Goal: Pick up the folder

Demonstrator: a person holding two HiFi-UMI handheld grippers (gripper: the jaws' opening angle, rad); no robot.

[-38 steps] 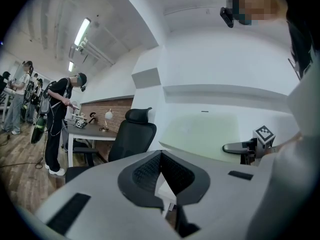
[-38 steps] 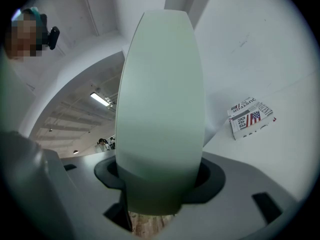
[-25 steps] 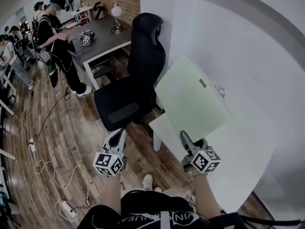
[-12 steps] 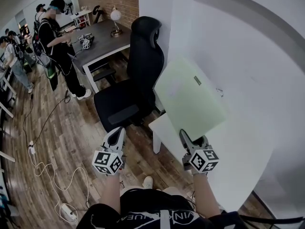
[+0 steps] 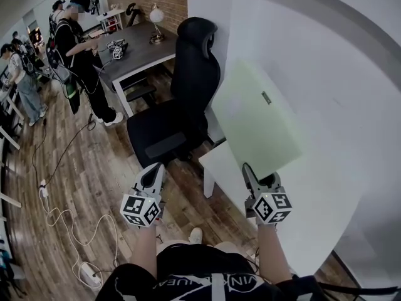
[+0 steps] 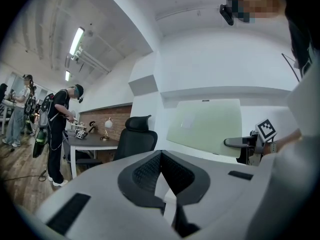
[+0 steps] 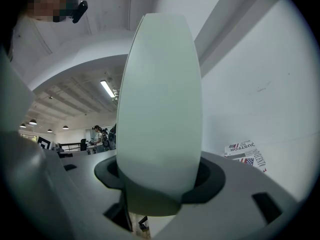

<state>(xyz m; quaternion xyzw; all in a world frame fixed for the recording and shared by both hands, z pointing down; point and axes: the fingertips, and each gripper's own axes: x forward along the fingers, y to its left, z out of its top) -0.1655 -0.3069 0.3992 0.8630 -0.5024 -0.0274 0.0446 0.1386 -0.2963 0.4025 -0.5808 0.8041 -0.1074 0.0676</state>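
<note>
My right claw (image 5: 250,173) pinches the near edge of the pale green flat folder (image 5: 257,118) over the white tabletop (image 5: 313,205), and so narrow a hold could let it slip

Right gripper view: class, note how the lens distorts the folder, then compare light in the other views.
Right gripper view: the folder bulges into a rounded oval, corners black. Left gripper view: a ceiling light glares bright, edges curve. Head view: soft even light, wall bends.
</note>
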